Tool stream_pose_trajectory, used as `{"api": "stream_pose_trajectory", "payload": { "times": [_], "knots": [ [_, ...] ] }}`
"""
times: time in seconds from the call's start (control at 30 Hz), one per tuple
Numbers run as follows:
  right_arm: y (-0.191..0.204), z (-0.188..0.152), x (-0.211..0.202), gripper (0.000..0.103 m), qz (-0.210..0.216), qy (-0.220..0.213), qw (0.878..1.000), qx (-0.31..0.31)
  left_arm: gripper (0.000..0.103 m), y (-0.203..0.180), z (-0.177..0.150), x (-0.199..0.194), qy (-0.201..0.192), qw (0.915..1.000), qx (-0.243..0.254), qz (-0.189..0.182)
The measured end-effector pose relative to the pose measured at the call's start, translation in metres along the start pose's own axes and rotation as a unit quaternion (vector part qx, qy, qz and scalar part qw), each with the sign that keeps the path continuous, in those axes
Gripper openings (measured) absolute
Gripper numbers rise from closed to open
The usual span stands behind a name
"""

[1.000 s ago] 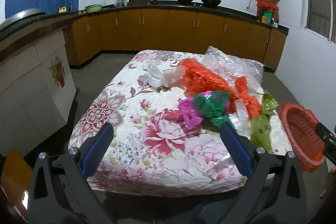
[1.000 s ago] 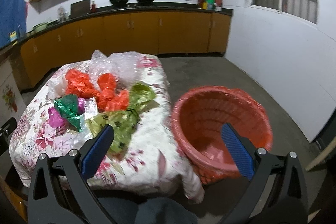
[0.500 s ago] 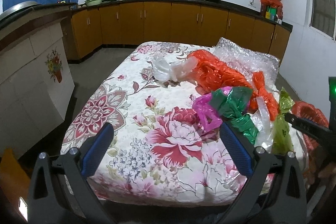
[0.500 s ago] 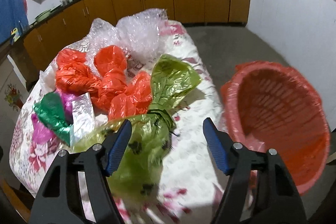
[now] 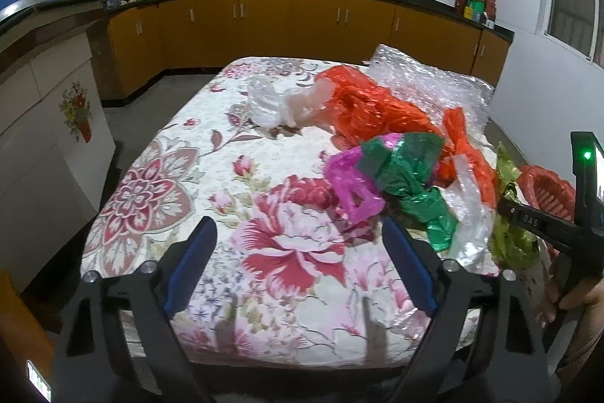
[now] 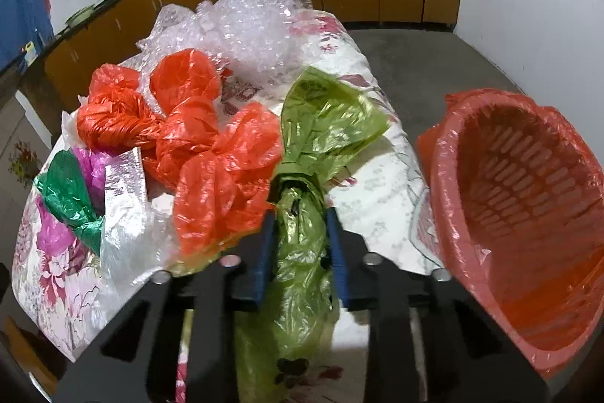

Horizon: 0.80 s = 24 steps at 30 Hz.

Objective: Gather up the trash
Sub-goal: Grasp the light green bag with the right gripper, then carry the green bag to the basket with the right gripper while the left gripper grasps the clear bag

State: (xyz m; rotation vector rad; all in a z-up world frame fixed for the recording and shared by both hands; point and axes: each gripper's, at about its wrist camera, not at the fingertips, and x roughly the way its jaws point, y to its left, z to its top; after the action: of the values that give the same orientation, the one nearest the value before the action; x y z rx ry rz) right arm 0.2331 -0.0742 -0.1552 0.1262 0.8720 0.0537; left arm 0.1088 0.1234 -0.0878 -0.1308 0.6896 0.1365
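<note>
Crumpled plastic bags lie on a floral-clothed table (image 5: 181, 176). My right gripper (image 6: 300, 214) is shut on the knotted neck of a yellow-green bag (image 6: 302, 240), which also shows in the left wrist view (image 5: 509, 244). Left of it lie orange bags (image 6: 211, 153), a clear wrapper (image 6: 124, 214), a green bag (image 6: 68, 195) and a magenta bag (image 6: 56, 233). A red slotted basket (image 6: 528, 214) lined with red plastic stands right of the table. My left gripper (image 5: 298, 237) is open and empty over the table's near edge, left of the magenta bag (image 5: 351, 184) and green bag (image 5: 411, 176).
Bubble wrap (image 6: 245, 25) sits at the table's far end, and a white bag (image 5: 271, 101) lies mid-table. Orange cabinets (image 5: 302, 21) line the back wall. A white counter (image 5: 45, 123) stands to the left. Grey floor (image 6: 434, 63) lies behind the basket.
My right gripper moved forward to the yellow-green bag and shut on its neck. My left gripper moved closer over the table and stayed open.
</note>
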Motion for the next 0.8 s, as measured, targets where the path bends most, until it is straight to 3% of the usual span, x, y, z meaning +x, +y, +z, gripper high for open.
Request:
{"api": "stream_pose_trajectory", "payload": {
  "times": [0.2,0.5,0.67,0.8],
  "knots": [
    [-0.013,-0.003,-0.014,0.021,-0.005,-0.017,1.000,-0.005,0.078,-0.026,-0.001,-0.001,0.001,0.9992,0.024,-0.033],
    [-0.036,-0.014,-0.057,0.021,-0.030,-0.049,0.998,-0.008,0.077,-0.095,-0.006,0.005,0.004,0.9910,0.087,-0.101],
    [-0.053,-0.020,-0.070,0.021,-0.035,-0.046,0.998,0.007,0.065,-0.122,-0.019,0.030,0.043,0.9867,0.116,-0.105],
    [-0.060,-0.025,-0.077,0.021,-0.036,-0.045,0.998,0.014,0.045,-0.126,-0.026,0.048,0.078,0.9837,0.112,-0.117]
  ]
}}
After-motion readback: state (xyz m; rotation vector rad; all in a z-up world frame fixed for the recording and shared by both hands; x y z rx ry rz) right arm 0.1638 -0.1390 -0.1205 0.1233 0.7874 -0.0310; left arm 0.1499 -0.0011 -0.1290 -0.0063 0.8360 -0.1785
